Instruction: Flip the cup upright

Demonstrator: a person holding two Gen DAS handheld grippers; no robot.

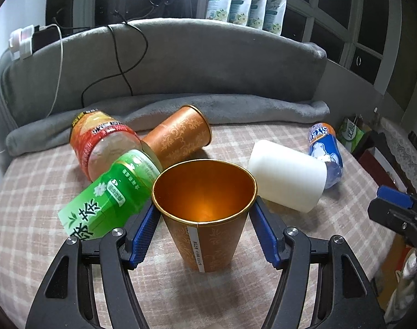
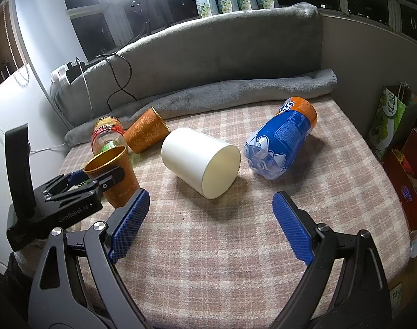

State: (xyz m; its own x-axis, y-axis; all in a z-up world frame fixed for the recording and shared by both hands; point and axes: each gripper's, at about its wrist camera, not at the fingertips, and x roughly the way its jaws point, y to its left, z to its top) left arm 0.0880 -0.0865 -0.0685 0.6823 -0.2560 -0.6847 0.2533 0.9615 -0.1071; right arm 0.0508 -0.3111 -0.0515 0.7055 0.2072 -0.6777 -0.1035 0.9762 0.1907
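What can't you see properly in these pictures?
- Green tea bottle: in the left wrist view its lower end sits behind the left gripper; in the right wrist view the upright orange cup hides nearly all of it.
- Whether the pads actually press that cup: unclear in both views.
- White cup: its opening faces away in both views.
- Right gripper: cut off by the left view's edge.
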